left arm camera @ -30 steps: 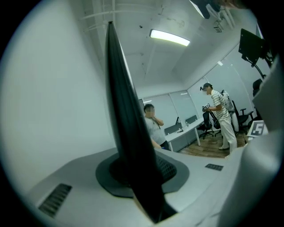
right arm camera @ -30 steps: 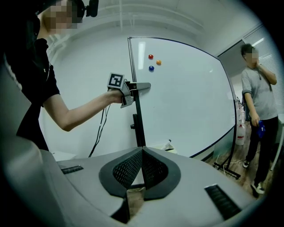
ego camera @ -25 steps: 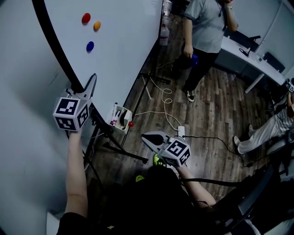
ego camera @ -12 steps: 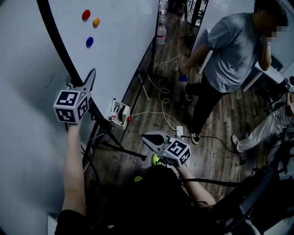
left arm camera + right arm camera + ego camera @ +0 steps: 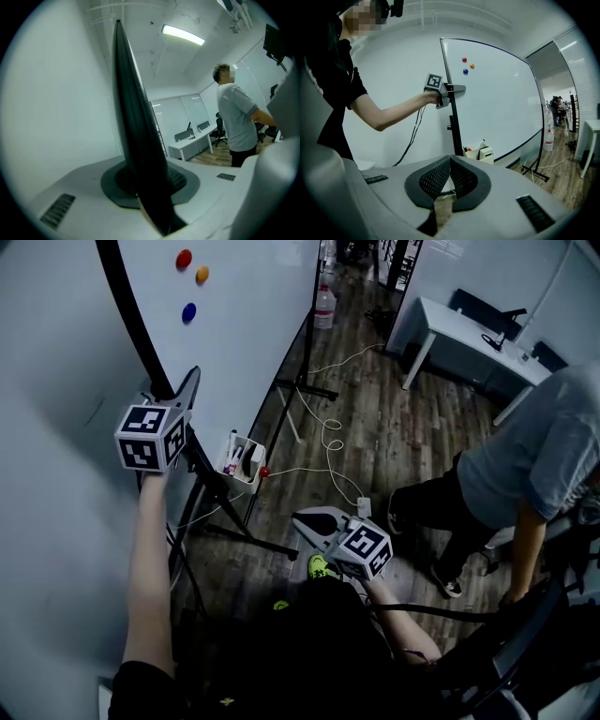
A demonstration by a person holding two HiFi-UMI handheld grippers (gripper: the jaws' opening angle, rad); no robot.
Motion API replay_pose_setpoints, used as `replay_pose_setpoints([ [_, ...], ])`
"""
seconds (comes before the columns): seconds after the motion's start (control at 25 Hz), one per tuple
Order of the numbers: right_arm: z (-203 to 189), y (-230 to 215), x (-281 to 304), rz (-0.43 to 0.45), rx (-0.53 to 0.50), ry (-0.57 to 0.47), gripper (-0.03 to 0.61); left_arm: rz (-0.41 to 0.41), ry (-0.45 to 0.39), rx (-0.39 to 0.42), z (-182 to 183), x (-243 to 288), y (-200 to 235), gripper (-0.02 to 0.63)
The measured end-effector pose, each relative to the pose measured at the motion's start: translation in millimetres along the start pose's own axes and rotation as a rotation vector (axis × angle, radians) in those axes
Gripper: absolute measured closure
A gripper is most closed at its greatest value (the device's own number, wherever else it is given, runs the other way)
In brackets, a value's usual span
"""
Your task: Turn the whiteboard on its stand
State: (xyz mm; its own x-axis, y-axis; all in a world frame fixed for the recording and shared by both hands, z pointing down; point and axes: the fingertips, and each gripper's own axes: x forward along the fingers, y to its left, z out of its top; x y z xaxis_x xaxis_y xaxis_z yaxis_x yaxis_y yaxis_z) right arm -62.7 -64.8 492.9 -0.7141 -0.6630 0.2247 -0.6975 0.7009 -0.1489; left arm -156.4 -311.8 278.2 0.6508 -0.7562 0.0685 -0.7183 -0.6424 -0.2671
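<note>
The white whiteboard [image 5: 244, 324] stands at the upper left of the head view, with three coloured magnets [image 5: 190, 277] on its face. Its black side frame [image 5: 136, 324] runs down into my left gripper [image 5: 183, 395], which is shut on that edge. In the left gripper view the dark frame [image 5: 136, 117] fills the gap between the pads of the left gripper [image 5: 143, 180]. The right gripper view shows the whiteboard [image 5: 497, 93] on its black stand post [image 5: 454, 126]. My right gripper [image 5: 307, 518] hangs low by my body, away from the board, and the right gripper [image 5: 451, 159] is shut and empty.
A white tray of markers [image 5: 242, 465] hangs at the board's lower edge. The stand's black legs [image 5: 253, 540] spread over the wooden floor, where cables [image 5: 333, 442] and a power strip [image 5: 364, 509] lie. A person in a grey shirt [image 5: 525, 474] stands at the right, with a white desk [image 5: 469, 329] behind.
The person in the grey shirt has walked from the back of the room to the right side near me. Both grippers have kept their places.
</note>
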Motion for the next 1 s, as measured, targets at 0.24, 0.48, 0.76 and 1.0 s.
replay_pose_setpoints([
  [0.24,8,-58,10,-0.030,0.013,0.004,0.558,-0.012,0.004,0.002,-3,78,14,0.522],
  [0.48,48,-101,-19,-0.043,0.037,0.006,0.558,-0.023,0.029,-0.001,41,136,12,0.522],
  [0.76,27,-91,-15,-0.058,0.028,0.015,0.558,-0.036,0.010,-0.025,25,150,10,0.519],
  [1.0,5,-90,-14,-0.095,0.039,0.007,0.558,-0.035,-0.005,-0.040,7,164,13,0.518],
])
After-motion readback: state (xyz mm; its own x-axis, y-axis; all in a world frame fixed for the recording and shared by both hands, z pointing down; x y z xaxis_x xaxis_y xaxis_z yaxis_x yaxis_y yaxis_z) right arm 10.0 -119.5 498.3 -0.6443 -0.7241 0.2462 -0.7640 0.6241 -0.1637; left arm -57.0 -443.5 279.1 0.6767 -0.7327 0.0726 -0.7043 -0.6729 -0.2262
